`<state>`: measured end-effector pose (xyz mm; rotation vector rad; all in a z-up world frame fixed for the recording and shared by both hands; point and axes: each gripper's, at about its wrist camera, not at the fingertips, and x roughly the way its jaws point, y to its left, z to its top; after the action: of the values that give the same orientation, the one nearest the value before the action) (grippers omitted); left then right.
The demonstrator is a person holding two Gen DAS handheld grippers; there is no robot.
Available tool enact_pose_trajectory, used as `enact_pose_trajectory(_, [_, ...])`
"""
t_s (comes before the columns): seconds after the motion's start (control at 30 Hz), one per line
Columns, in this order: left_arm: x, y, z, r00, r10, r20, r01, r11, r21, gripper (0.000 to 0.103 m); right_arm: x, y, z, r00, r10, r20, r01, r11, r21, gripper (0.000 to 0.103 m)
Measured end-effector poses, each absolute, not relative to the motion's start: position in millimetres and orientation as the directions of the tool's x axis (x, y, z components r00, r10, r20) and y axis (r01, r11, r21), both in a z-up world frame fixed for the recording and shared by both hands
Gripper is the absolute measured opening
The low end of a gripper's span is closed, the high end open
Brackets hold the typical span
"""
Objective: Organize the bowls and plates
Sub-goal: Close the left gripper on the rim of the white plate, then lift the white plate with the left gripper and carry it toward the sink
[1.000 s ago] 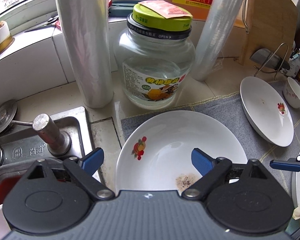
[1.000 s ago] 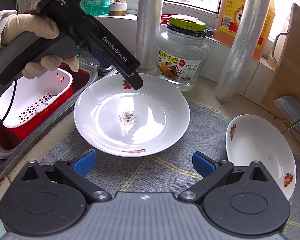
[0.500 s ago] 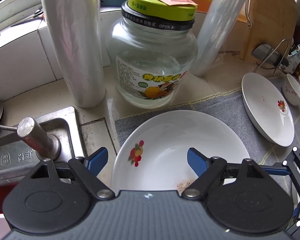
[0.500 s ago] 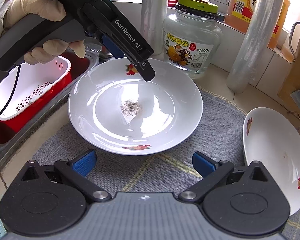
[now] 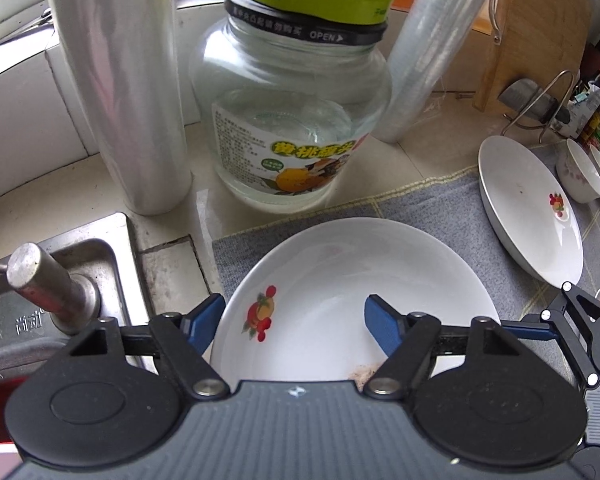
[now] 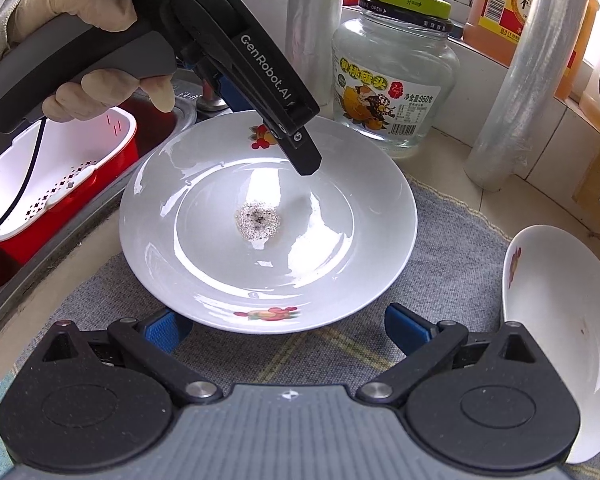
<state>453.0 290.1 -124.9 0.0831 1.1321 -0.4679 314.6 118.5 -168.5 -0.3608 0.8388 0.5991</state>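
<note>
White plate [image 6: 268, 220] on grey mat [image 6: 452, 256] — both hand-held grippers, left [image 5: 294, 320] and right [image 6: 288, 330], spread wide, empty.

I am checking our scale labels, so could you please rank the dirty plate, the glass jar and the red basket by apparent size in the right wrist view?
1. dirty plate
2. glass jar and red basket: look alike; the basket is partly hidden, so unranked.
</note>
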Motion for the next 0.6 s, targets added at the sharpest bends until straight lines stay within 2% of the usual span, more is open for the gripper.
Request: enact_pose_trajectory(0.6, [463.4,287.0,-124.9,0.264,-0.324,-0.908,0.467,0.867,-0.174,0.075,313.4,122.4,-171.6,0.524,0.408,-0.747,-0.671,0.738,-0.068,0.103])
